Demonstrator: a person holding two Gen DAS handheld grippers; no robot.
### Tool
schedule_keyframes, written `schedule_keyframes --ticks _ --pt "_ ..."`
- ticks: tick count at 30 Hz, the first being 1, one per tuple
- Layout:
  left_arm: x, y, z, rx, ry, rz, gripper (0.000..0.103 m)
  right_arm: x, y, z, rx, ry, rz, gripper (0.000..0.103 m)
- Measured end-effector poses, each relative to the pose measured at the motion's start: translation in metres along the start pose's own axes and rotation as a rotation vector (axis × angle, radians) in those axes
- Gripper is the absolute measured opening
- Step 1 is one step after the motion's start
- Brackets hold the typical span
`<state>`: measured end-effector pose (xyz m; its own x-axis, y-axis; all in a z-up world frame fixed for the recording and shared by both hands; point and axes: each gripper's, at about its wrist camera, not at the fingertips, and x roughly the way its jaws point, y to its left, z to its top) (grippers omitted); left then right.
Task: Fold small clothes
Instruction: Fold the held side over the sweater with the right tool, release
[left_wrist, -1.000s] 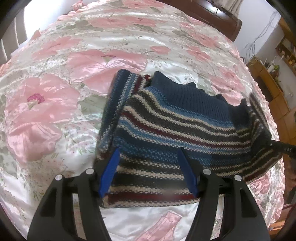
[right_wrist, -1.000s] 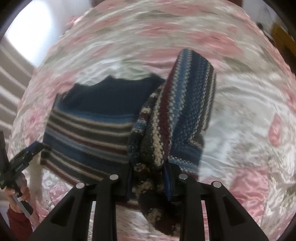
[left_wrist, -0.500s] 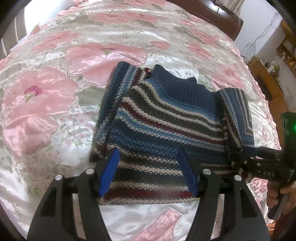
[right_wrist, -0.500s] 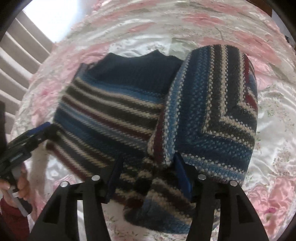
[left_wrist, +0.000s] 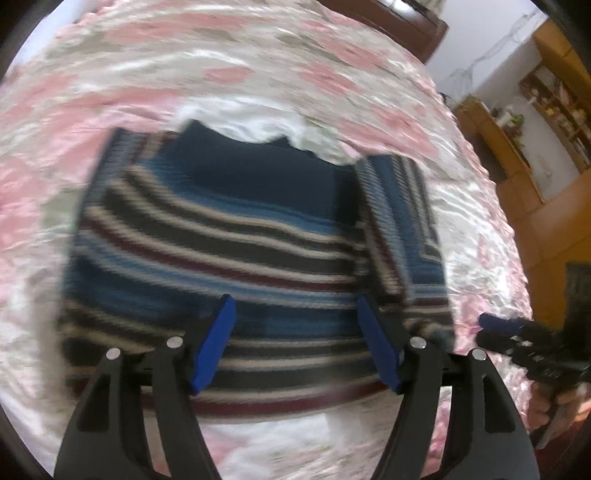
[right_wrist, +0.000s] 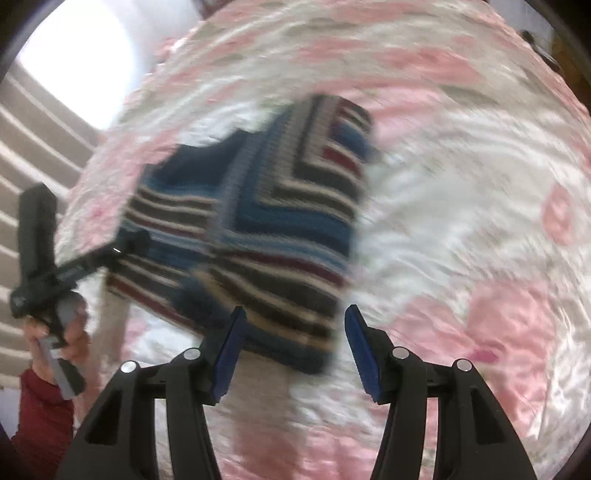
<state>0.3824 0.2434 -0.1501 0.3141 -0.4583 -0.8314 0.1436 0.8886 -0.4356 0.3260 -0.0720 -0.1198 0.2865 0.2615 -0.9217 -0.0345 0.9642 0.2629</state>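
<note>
Left wrist view, blurred: left gripper (left_wrist: 295, 345) at bottom centre, jaws spread wide, empty, over striped sweater (left_wrist: 229, 258) filling mid-frame on floral bedspread (left_wrist: 258, 66).

Right wrist view: right gripper (right_wrist: 293, 347) bottom centre, jaws spread, empty; sweater left of centre, sleeve (right_wrist: 295, 192) folded over.

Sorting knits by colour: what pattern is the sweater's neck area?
Plain dark navy, no stripes, on the sweater; clearest in the left wrist view.
</note>
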Motion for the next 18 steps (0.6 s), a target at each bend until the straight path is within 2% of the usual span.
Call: schedule_keyframes --ticks 7,13,18 --pt "0.058 -0.036 0.015 -0.022 0.087 -0.067 0.069 0.022 -0.045 -0.016 0.064 0.042 -0.006 0.056" --pt "0.086 -0.042 0.023 -0.071 0.137 -0.122 0.069 0.026 -0.063 -0.024 0.088 0.03 0.03 0.056" --pt "0.098 -0.051 0.02 -0.089 0.151 -0.173 0.067 0.027 -0.068 -0.028 0.09 0.032 0.025 0.056"
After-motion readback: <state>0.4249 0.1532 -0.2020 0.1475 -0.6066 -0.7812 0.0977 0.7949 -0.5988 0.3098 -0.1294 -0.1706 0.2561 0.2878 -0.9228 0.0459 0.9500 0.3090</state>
